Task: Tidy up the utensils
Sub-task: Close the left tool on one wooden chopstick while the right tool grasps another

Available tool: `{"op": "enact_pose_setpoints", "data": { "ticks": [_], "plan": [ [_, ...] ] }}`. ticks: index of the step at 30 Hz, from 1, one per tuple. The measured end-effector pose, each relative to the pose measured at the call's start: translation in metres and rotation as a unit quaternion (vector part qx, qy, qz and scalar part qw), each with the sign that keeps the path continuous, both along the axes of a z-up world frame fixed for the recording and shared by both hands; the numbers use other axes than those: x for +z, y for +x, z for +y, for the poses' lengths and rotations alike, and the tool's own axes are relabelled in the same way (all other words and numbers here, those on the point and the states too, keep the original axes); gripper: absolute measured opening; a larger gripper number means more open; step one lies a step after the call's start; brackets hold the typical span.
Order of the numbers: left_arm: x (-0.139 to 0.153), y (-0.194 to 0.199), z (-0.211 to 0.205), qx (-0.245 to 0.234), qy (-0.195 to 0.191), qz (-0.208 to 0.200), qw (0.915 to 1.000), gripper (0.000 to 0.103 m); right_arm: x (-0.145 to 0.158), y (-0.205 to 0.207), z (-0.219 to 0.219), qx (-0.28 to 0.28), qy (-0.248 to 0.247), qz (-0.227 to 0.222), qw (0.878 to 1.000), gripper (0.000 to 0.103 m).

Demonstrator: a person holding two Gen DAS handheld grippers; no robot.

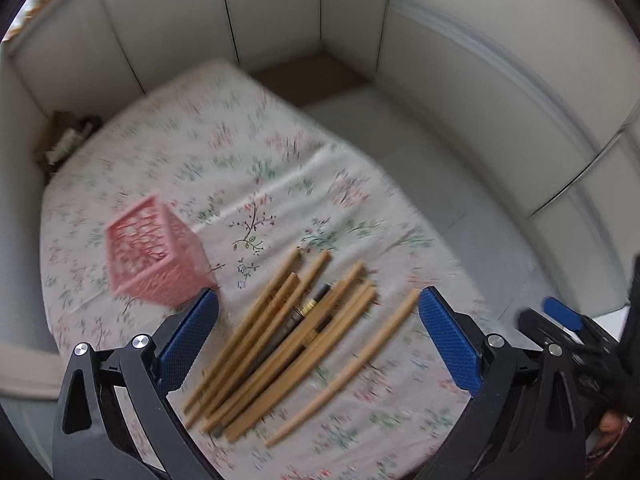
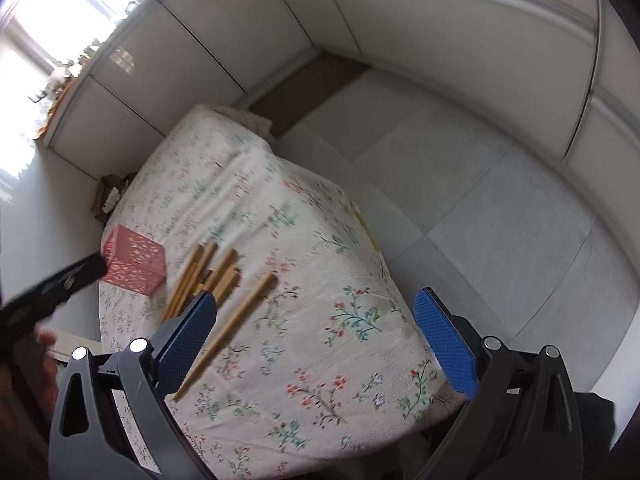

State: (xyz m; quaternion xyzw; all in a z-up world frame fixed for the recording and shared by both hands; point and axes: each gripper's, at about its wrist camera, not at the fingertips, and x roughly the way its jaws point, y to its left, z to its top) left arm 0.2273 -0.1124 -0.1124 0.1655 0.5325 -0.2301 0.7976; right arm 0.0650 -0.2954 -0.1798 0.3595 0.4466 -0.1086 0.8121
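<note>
Chopsticks (image 1: 296,340) lie loose at lower centre on the floral counter (image 1: 224,160), pink basket (image 1: 154,250) beside them seemingly unfilled; left gripper (image 1: 318,320) and right gripper (image 2: 314,320) both gape, everything left to sort.

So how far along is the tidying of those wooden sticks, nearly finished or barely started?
Barely started, by the look of it. Done: nothing visible; the pink basket shows no sticks inside. In hand: nothing; the left gripper hangs open over the pile of chopsticks, and the right gripper is open too. Left: every chopstick, including the stray one lying apart on the floral cloth.
</note>
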Motion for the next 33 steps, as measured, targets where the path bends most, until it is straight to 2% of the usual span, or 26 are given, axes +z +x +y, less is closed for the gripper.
{"op": "enact_pose_setpoints", "data": {
  "ticks": [1,2,5,6,9,14,18,19,23,26,28,30,33],
  "plan": [
    [-0.016,0.018,-0.006,-0.001,0.019,0.020,0.9996,0.095,-0.006,0.002,-0.003,-0.002,0.007,0.006,1.000,0.096],
    [-0.025,0.026,-0.007,0.000,0.026,0.031,0.9992,0.091,-0.012,0.005,-0.006,-0.003,0.016,0.009,1.000,0.096],
    [-0.061,0.057,-0.010,0.006,0.052,0.098,0.9938,0.079,-0.021,0.010,-0.013,0.001,0.033,0.019,0.999,0.096],
    [-0.070,0.063,-0.010,0.007,0.062,0.106,0.9923,0.074,-0.023,0.012,-0.013,0.005,0.036,0.020,0.999,0.096],
    [-0.086,0.076,-0.011,-0.001,0.086,0.115,0.9896,0.062,-0.026,0.018,-0.012,0.013,0.039,0.021,0.999,0.096],
    [-0.101,0.089,-0.010,-0.010,0.091,0.130,0.9874,0.051,-0.030,0.027,-0.003,0.035,0.046,0.027,0.998,0.096],
    [-0.113,0.100,-0.007,-0.020,0.096,0.145,0.9846,0.035,-0.031,0.031,0.001,0.039,0.032,0.035,0.998,0.096],
    [-0.111,0.103,-0.007,-0.023,0.088,0.143,0.9854,0.029,-0.030,0.031,0.002,0.039,0.029,0.037,0.998,0.096],
    [-0.113,0.112,-0.006,-0.027,0.078,0.142,0.9864,0.018,-0.031,0.035,0.006,0.039,0.021,0.053,0.998,0.096],
    [-0.112,0.108,-0.006,-0.020,0.064,0.125,0.9899,0.014,-0.032,0.043,0.013,0.042,0.012,0.071,0.997,0.096],
    [-0.118,0.103,-0.001,-0.014,0.046,0.110,0.9928,0.014,-0.036,0.053,0.018,0.045,0.023,0.088,0.995,0.091],
    [-0.102,0.089,0.008,-0.007,0.019,0.086,0.9961,0.014,-0.043,0.067,0.021,0.043,0.047,0.113,0.992,0.082],
    [-0.069,0.068,0.029,0.004,-0.027,0.047,0.9985,0.014,-0.040,0.084,0.030,0.043,0.043,0.120,0.991,0.077]
  ]
}}
